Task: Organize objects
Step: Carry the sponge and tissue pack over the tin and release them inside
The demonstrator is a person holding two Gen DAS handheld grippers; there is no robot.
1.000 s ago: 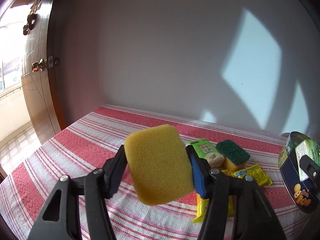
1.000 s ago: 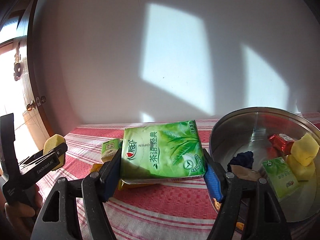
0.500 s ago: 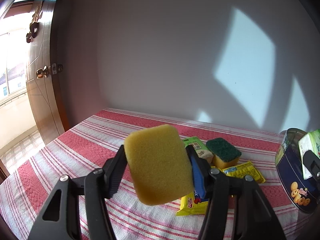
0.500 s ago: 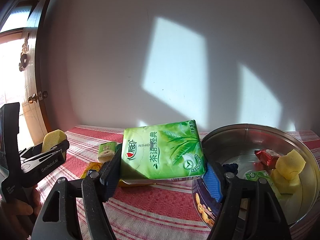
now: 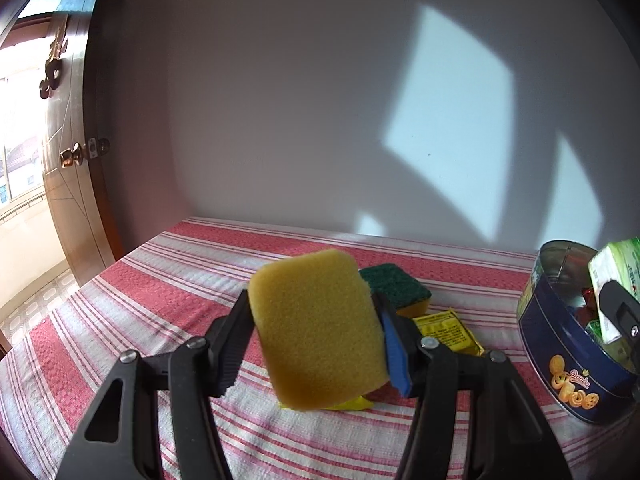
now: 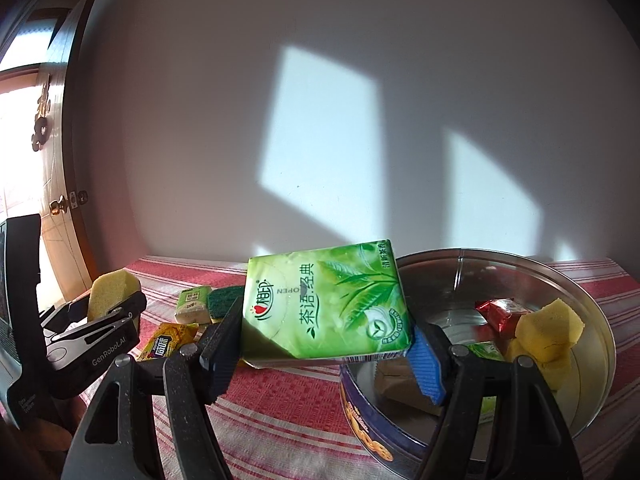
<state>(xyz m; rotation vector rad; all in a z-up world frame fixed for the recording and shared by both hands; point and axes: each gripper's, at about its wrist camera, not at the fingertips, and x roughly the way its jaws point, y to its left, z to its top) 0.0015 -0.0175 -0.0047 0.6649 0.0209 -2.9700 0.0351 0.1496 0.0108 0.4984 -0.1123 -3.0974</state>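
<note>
My left gripper (image 5: 316,328) is shut on a yellow sponge (image 5: 320,324), held above the striped tablecloth (image 5: 160,300); the same sponge (image 6: 110,292) and left gripper (image 6: 114,310) show at the left of the right wrist view. My right gripper (image 6: 328,328) is shut on a green tissue pack (image 6: 324,300), hanging over the near left rim of the round blue cookie tin (image 6: 592,364). The tin (image 5: 568,360) stands at the right of the left wrist view, with the tissue pack (image 5: 616,268) above it. Inside lie yellow sponges (image 6: 548,328), a red wrapper (image 6: 500,312) and small packets.
A green-topped scouring sponge (image 5: 396,288), yellow snack packets (image 5: 448,328) and a small green packet (image 6: 194,304) lie on the cloth between the grippers. A white wall runs along the table's far edge. A wooden door (image 5: 76,184) stands at the left.
Both grippers have shifted rightward with their loads; the tin has slid toward the centre of each view, and the tissue pack now overlaps its rim.
</note>
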